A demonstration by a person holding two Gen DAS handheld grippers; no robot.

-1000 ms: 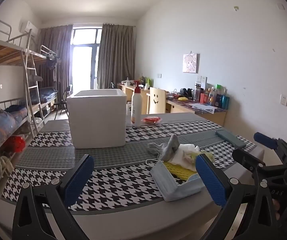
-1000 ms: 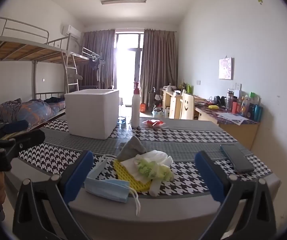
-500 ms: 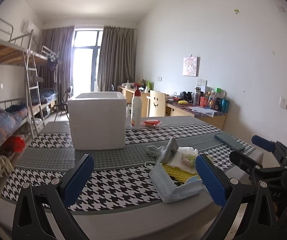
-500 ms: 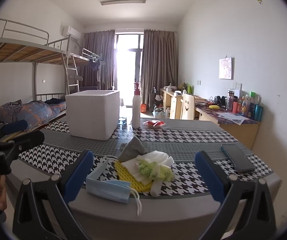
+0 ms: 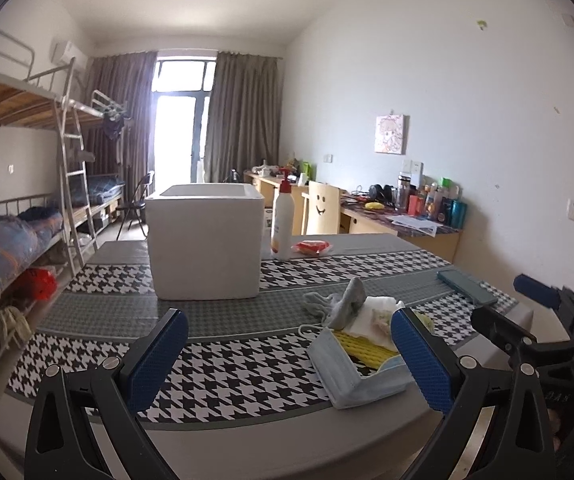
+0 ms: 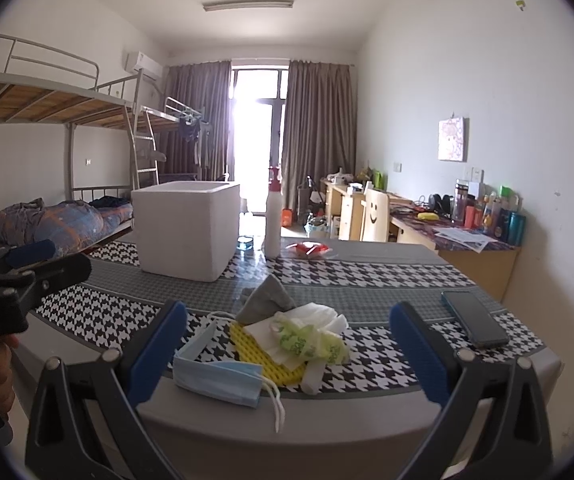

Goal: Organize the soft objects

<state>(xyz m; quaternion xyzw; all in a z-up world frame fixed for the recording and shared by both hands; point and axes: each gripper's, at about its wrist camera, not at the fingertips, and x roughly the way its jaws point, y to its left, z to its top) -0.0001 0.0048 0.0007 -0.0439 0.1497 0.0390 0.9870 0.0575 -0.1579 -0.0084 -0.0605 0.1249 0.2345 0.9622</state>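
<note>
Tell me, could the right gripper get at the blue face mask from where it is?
Probably yes. The right gripper is open, and the mask lies at the table's near edge, right before it, with nothing between them.

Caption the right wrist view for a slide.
Open right gripper faces face mask and soft pile before white foam box.
</note>
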